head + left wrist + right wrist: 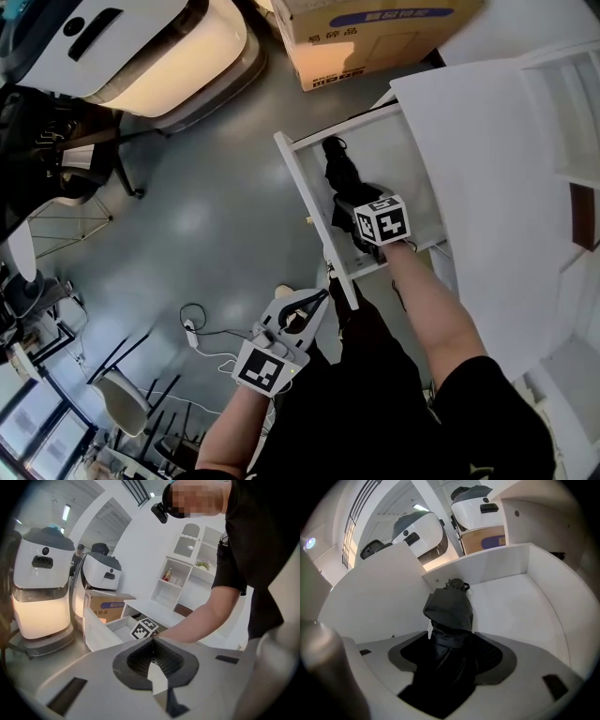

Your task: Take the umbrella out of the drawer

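A black folded umbrella lies lengthwise in the open white drawer, near its left wall. My right gripper reaches down into the drawer over the umbrella's near end. In the right gripper view the umbrella runs between the widely spread jaws of the right gripper, and its dark fabric fills most of the gap; I cannot see the pads pressing on it. My left gripper hangs outside the drawer's front, near the floor side, shut and empty. In the left gripper view the left gripper has its pads together.
A white cabinet top stands right of the drawer. A cardboard box sits beyond the drawer. Large white machines stand at the far left on the grey floor. Cables and a power strip lie near my left hand.
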